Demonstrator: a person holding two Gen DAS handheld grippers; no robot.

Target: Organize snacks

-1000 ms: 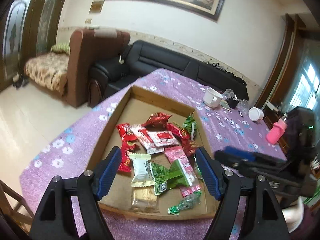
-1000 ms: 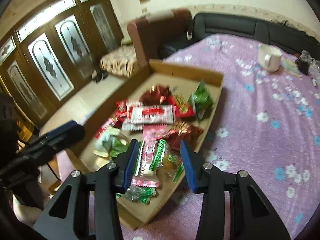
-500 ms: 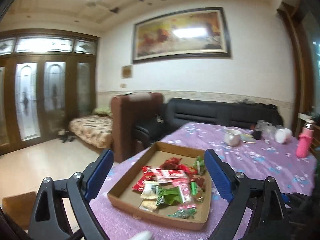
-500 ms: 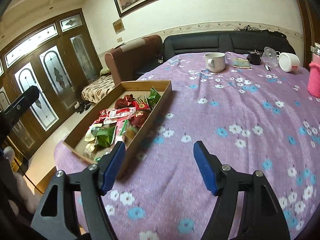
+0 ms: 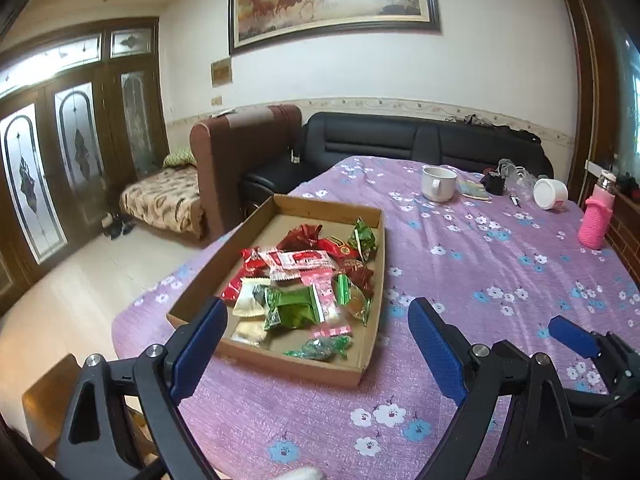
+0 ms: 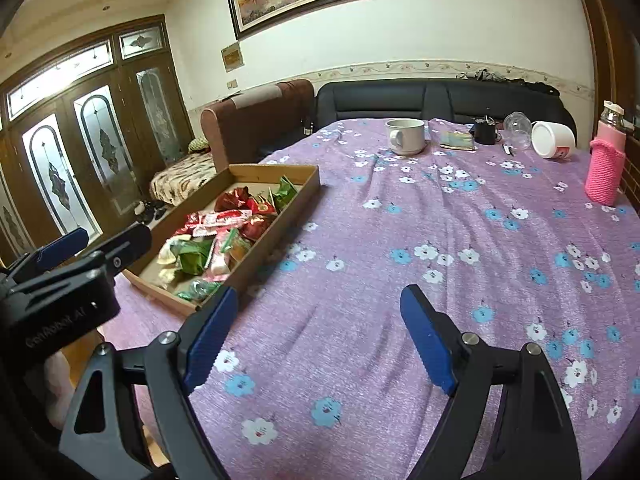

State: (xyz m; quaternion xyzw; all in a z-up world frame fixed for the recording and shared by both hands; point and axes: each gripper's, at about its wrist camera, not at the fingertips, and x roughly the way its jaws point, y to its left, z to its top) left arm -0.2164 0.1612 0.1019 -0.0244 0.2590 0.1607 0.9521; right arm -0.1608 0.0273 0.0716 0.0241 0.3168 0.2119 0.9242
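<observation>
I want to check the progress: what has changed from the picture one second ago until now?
Both grippers have pulled back from the shallow cardboard tray of wrapped snacks. The left gripper now sits at its near edge; the right gripper has swung aside over the purple flowered tablecloth and opened wider. Neither took or released anything. The snacks and tray stayed as they were.

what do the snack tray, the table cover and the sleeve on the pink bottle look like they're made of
Snack tray: plain brown cardboard, matte, with folded walls and raw edges.
Table cover: purple woven cloth printed with flowers; it wrinkles softly.
Pink bottle sleeve: looks like knitted or crocheted yarn, given its bumpy ribbed texture.
</observation>
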